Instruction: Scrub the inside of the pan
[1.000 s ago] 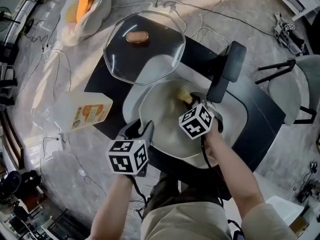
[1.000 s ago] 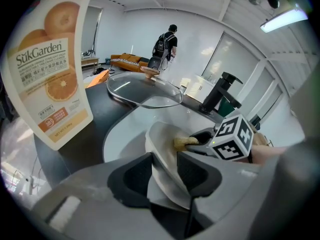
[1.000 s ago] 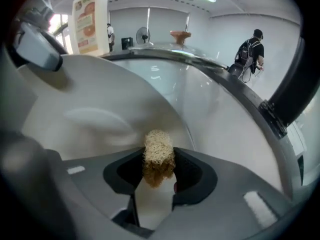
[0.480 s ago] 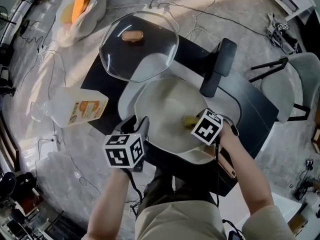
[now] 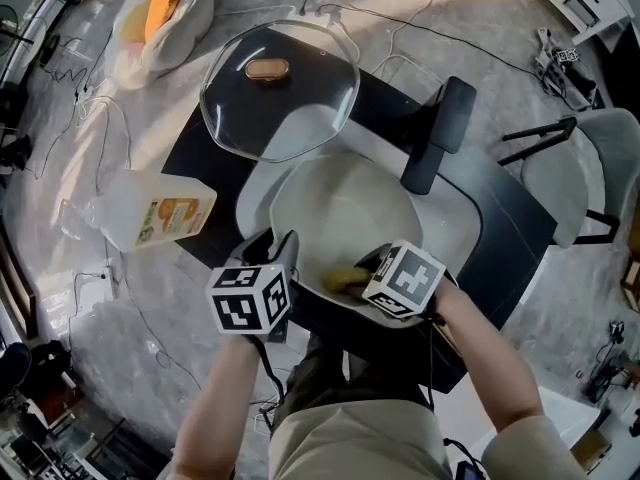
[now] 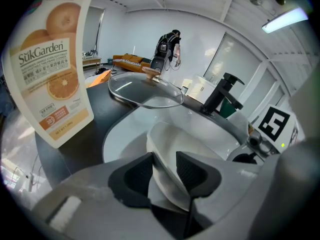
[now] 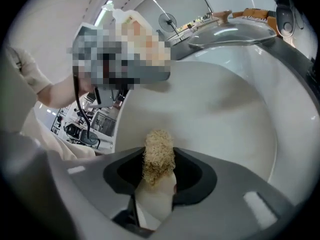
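Observation:
A cream pan (image 5: 345, 213) sits tilted in the white sink (image 5: 462, 223). My left gripper (image 5: 286, 258) holds the pan's near-left rim; in the left gripper view that rim (image 6: 167, 156) runs between the two dark pads (image 6: 137, 176), which press on it. My right gripper (image 5: 352, 276) is shut on a scrubber with a yellow bristly head (image 5: 343, 279), low at the pan's near rim. In the right gripper view the scrubber (image 7: 159, 156) sticks up between the jaws, with the pan's inner wall (image 7: 225, 114) ahead of it.
A glass lid (image 5: 280, 88) lies on the dark counter behind the sink. A black faucet (image 5: 437, 133) stands at the sink's far right. A detergent bottle (image 5: 160, 218) lies to the left. A bag (image 5: 160, 13) is at far left, a chair (image 5: 590, 168) at right.
The right gripper with the scrubber has swept from the pan's far side near the faucet back across the inside to the near rim. The left gripper has kept still.

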Tool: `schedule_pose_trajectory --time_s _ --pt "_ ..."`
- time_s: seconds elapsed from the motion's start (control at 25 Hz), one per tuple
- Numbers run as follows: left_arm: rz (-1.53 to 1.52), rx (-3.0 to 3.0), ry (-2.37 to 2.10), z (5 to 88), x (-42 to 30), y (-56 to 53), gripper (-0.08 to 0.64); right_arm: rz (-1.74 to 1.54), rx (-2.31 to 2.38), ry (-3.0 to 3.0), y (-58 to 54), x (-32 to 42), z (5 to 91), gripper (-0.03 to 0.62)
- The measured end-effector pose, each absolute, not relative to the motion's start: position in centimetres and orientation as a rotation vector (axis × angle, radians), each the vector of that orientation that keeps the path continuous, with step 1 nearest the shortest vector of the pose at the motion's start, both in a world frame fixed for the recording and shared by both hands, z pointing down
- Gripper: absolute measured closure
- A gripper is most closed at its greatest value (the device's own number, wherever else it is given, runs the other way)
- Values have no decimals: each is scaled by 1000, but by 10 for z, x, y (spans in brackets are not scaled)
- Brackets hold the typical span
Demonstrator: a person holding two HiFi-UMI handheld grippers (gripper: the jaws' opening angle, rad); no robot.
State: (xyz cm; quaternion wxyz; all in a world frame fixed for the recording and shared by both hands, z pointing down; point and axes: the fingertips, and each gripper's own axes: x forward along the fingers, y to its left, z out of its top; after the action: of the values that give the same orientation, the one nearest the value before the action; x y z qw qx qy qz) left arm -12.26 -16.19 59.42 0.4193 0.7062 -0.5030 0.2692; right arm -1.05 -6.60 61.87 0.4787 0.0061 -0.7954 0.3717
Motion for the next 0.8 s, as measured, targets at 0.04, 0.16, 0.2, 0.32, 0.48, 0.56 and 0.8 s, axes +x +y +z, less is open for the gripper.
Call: schedule_pose_trajectory --time_s 0.04,0.16,0.2,0.32,0.48,0.56,0.8 --pt "677 1768 -1261 594 -122 -162 403 928 14 -1968 -69 -21 616 436" --pt "672 1755 -1255 595 -122 -163 405 951 45 -2041 -84 -48 613 437" --pt "668 1751 -1255 595 -122 -163 407 936 68 -2062 -91 -56 615 437" --pt "657 1740 -1266 595 -124 -163 411 833 169 -2111 -111 -75 626 437" --pt "644 1735 -1275 594 -125 -163 414 721 309 -2156 -139 -87 639 437" --pt "639 1736 -1275 594 -125 -163 414 728 376 -2168 -155 -86 647 437" --pt "640 1742 -1274 594 -125 -162 414 555 554 -2103 -199 -62 681 437"
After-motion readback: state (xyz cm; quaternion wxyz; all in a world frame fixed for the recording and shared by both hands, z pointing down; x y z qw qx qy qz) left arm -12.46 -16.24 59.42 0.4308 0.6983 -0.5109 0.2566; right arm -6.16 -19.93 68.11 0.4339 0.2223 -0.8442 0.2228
